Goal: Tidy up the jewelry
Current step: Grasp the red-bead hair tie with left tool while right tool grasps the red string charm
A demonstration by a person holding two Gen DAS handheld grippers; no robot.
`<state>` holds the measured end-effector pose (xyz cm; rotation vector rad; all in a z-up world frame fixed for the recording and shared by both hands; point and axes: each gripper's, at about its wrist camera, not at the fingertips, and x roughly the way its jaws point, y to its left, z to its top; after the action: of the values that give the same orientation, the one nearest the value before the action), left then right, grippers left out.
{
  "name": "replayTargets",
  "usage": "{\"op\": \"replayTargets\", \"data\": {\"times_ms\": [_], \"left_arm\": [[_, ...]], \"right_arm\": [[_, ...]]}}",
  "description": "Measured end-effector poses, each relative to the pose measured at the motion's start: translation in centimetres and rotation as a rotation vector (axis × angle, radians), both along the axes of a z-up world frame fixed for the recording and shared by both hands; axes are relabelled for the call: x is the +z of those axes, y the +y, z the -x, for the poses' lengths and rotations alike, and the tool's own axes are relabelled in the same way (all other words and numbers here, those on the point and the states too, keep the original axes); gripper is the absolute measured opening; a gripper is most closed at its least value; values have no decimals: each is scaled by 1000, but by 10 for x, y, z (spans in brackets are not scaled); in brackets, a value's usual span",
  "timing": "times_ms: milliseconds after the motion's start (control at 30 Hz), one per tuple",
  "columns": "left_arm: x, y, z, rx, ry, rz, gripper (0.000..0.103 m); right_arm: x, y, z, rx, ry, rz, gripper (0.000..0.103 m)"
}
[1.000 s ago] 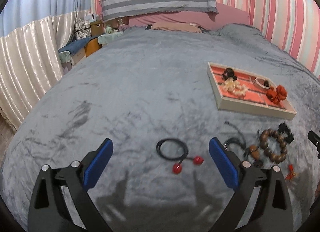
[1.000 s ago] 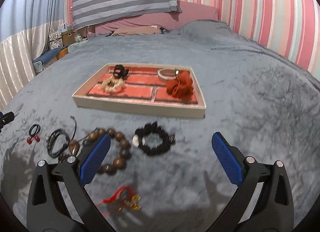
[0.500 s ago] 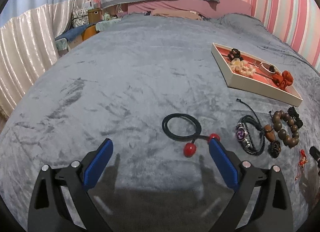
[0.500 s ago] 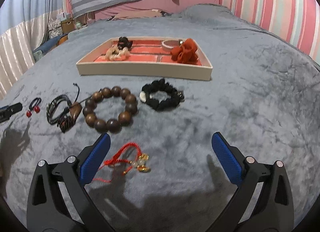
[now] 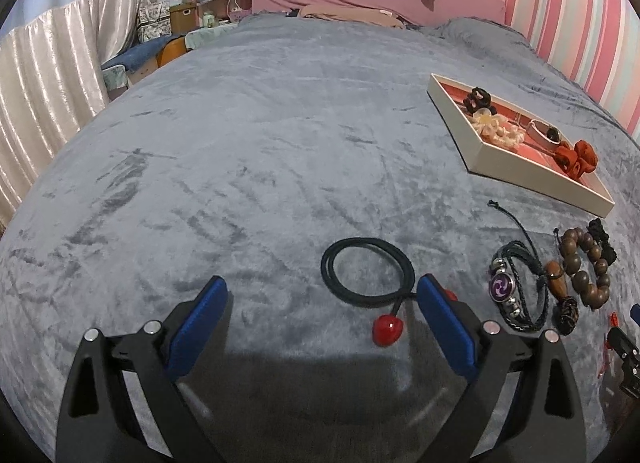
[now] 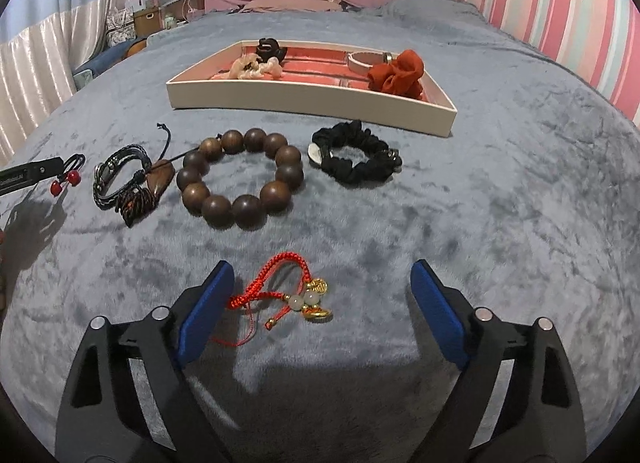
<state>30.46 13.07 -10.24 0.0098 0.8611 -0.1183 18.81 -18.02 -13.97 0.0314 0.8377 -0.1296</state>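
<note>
My left gripper (image 5: pixel 322 295) is open and low over the grey bed. A black hair tie with red cherry beads (image 5: pixel 370 273) lies between its fingers, by the right one. My right gripper (image 6: pixel 322 283) is open, with a red cord bracelet with gold charms (image 6: pixel 292 293) between its fingers near the left one. Beyond it lie a wooden bead bracelet (image 6: pixel 240 177), a black scrunchie (image 6: pixel 354 159) and a black braided bracelet (image 6: pixel 120 177). The cream tray (image 6: pixel 304 99) holds a red scrunchie (image 6: pixel 396 73), a beige scrunchie, a dark clip and a pale band.
The grey blanket (image 5: pixel 240 143) covers the whole bed. The tray (image 5: pixel 516 171) lies to the right in the left wrist view. A shiny curtain (image 5: pixel 44 75) and bedside clutter stand at the left. Pillows and a striped cloth are at the far end, a striped wall at the right.
Both grippers have dropped lower and moved forward. The cherry hair tie now lies between the left fingers, and the red cord bracelet between the right fingers. Both stay open.
</note>
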Motion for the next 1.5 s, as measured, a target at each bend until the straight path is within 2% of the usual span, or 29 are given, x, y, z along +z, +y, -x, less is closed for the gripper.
{"op": "replayTargets", "data": {"times_ms": [133,200,333,467,567,767,867,1033,1100,1500], "left_arm": [[-5,-3,-4,-13,16,-12,92],[-8,-4,-8,-18,31,-11,86],[-9,-5,-10,-24,29,-12,81],[-10,-9,-12,-43,28,-17,71],[-11,-12,-14,-63,28,-9,57],[-11,-15,-14,-91,26,4,40],[-12,-16,-13,-100,26,14,27],[-12,-15,-12,-108,22,31,17],[-11,-12,-11,-106,21,48,10],[-7,-3,-4,-93,11,98,3]], "right_arm": [[-5,-4,-2,2,21,-29,73],[-7,-5,-3,3,28,-38,67],[-7,-4,-4,14,32,-43,58],[-7,-2,-4,28,32,-42,44],[-7,-1,-4,39,30,-47,33],[-6,-2,-4,52,29,-63,21],[-7,0,-5,58,30,-65,18],[-6,-1,-5,68,27,-77,14],[-6,-1,-4,71,24,-80,12],[-4,-4,-2,74,10,-108,11]]}}
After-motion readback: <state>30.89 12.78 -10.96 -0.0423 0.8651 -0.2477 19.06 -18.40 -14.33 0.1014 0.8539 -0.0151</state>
